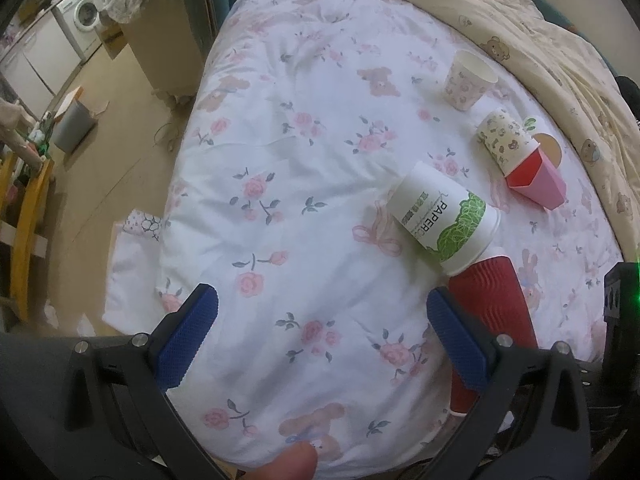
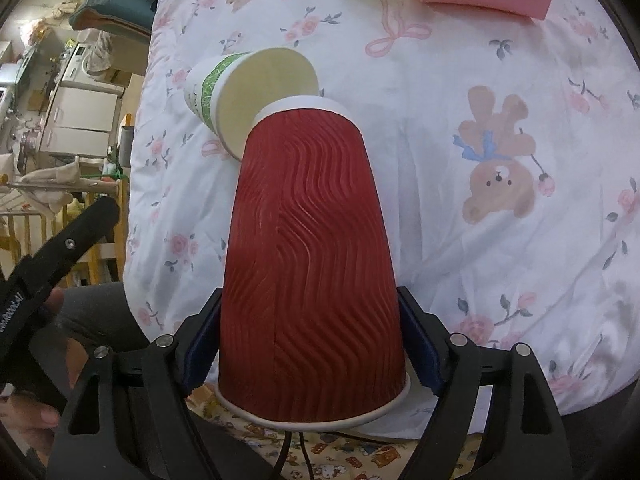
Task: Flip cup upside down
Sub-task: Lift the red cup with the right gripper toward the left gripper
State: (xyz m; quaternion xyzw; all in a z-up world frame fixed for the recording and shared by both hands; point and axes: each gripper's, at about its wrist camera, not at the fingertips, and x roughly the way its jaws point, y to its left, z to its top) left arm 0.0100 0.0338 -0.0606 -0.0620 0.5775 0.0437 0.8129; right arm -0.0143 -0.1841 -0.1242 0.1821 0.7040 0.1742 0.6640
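A red ribbed paper cup [image 2: 308,264] is held in my right gripper [image 2: 310,344], whose blue pads press both sides near its rim. The cup's base points away from the camera, rim toward it. It also shows in the left wrist view [image 1: 496,312], at the right. Its base touches or nearly touches a white and green "PAPER" cup [image 1: 444,216] lying on its side on the floral bedsheet [image 1: 280,200]; that cup shows in the right wrist view too [image 2: 248,92]. My left gripper [image 1: 320,340] is open and empty above the sheet.
A floral cup [image 1: 466,80] stands upright further back. A bear-print cup [image 1: 506,142] and a pink cup [image 1: 540,182] lie on their sides beside a cream blanket [image 1: 540,40]. The bed's left edge drops to the floor with a bin [image 1: 74,120] and a wooden frame [image 1: 28,216].
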